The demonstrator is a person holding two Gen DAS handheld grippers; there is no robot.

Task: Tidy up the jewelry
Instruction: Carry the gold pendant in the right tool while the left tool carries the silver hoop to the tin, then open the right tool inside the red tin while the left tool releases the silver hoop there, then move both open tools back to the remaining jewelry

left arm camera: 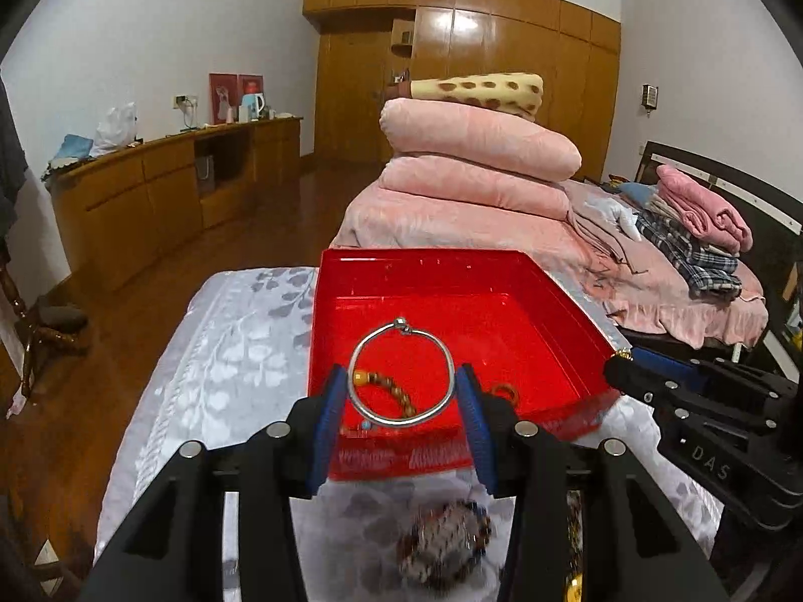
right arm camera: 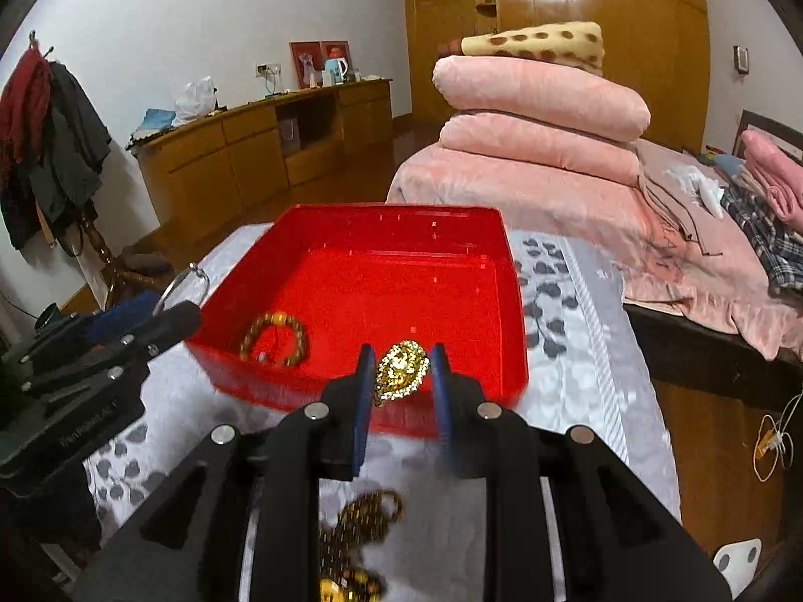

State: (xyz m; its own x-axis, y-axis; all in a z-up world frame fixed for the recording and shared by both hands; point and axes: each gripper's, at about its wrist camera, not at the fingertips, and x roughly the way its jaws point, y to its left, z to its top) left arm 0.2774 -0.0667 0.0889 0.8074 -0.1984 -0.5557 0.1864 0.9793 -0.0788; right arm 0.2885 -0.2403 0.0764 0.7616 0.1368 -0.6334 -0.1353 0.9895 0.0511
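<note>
Left tongs [left arm camera: 401,391] pinch a thin silver bangle [left arm camera: 401,373] across its width, holding the open ring over the near part of the red box [left arm camera: 451,271]. Right tongs [right arm camera: 401,376], spread only narrowly, grip a glittering gold pendant [right arm camera: 401,367] above the box's near edge. Inside the box lies a brown bead bracelet [right arm camera: 273,338]. The box sits on a leaf-patterned tabletop [right arm camera: 567,351], where blurred jewelry [left arm camera: 444,547] lies nearer.

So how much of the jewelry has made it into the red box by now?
One wooden bead bracelet already lies in the red box. In hand: the left tool grips a silver bangle, the right tool a gold pendant, both near the box. Left: a beaded bracelet and a gold chain on the patterned cloth.
</note>
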